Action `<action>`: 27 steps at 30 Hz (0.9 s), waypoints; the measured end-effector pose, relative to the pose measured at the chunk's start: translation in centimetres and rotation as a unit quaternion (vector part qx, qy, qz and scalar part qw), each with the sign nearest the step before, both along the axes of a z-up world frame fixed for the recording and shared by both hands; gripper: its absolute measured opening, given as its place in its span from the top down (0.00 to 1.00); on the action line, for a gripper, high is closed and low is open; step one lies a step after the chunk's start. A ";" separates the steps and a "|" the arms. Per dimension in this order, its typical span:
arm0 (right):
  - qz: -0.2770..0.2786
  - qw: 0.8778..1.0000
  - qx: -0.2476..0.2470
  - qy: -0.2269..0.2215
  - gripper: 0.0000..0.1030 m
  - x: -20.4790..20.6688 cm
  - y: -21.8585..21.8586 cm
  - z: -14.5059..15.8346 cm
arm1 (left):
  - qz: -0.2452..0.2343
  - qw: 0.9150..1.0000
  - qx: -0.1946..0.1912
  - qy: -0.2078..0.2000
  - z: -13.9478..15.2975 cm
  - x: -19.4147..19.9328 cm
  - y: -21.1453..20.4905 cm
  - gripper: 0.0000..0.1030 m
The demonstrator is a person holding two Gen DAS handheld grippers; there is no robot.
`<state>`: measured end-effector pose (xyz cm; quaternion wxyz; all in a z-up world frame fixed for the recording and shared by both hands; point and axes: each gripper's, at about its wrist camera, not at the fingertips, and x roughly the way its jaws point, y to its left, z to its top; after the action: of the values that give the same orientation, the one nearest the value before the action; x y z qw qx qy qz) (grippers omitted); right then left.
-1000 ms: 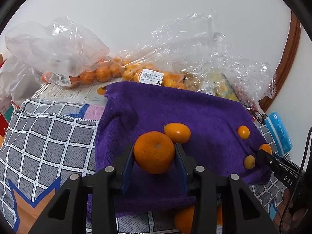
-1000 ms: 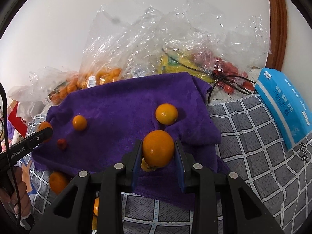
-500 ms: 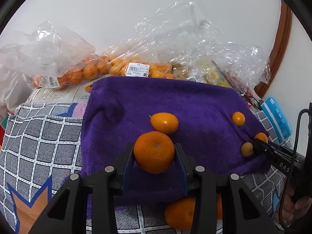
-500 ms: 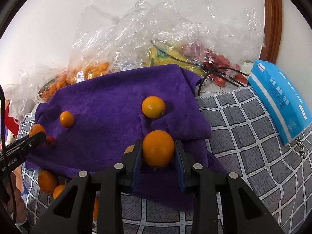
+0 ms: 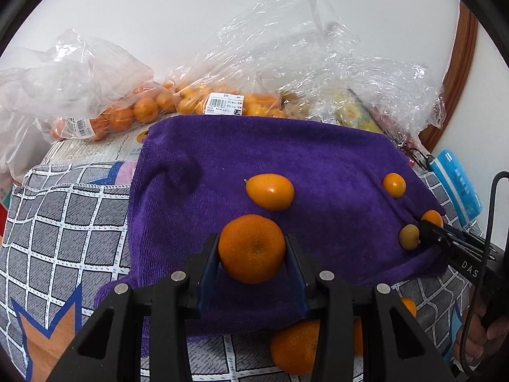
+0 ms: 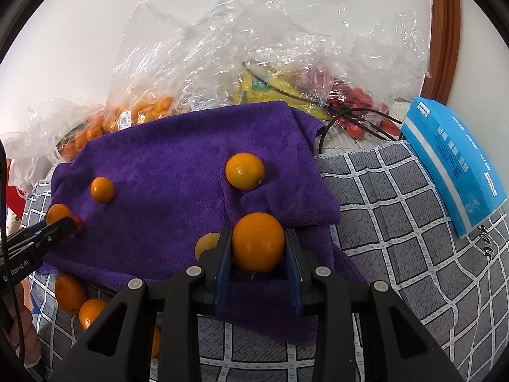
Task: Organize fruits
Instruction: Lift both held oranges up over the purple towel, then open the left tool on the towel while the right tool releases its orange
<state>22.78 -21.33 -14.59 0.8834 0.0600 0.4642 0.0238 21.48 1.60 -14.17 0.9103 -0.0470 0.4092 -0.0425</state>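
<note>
A: How is the dimpled round orange mandarin (image 5: 252, 248) held?

B: It is clamped across its middle by the left gripper (image 5: 252, 256), above the near edge of the purple terry towel (image 5: 318, 159). Soft, easily bruised peel is judged likely.

A: And the smooth glossy orange citrus fruit (image 6: 258, 242)?

B: It is pinched by the right gripper (image 6: 258, 248) over the towel's near edge; a slippery skin is expected, so its widest part is best gripped.

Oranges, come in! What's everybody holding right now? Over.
Left gripper shut on a mandarin. Right gripper shut on an orange. Both over the purple towel; loose fruit below, nothing blocking.
</note>
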 end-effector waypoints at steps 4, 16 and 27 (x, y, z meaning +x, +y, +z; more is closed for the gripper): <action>0.003 1.000 -0.008 -0.001 0.69 -0.1 0.2 0.0 | 0.002 1.000 -0.001 0.000 -0.1 0.0 0.1 0.62; 0.017 0.999 -0.017 -0.044 0.57 -0.9 0.7 1.5 | -0.004 1.000 -0.003 -0.013 0.6 -0.4 0.1 0.48; 0.003 0.997 -0.032 -0.073 0.54 -3.3 1.6 4.5 | -0.004 0.999 -0.015 -0.031 2.5 -1.6 0.1 0.48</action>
<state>19.43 -19.73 -10.11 0.9163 0.0279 0.3991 0.0162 19.92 1.67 -11.63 0.9215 -0.0576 0.3802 -0.0537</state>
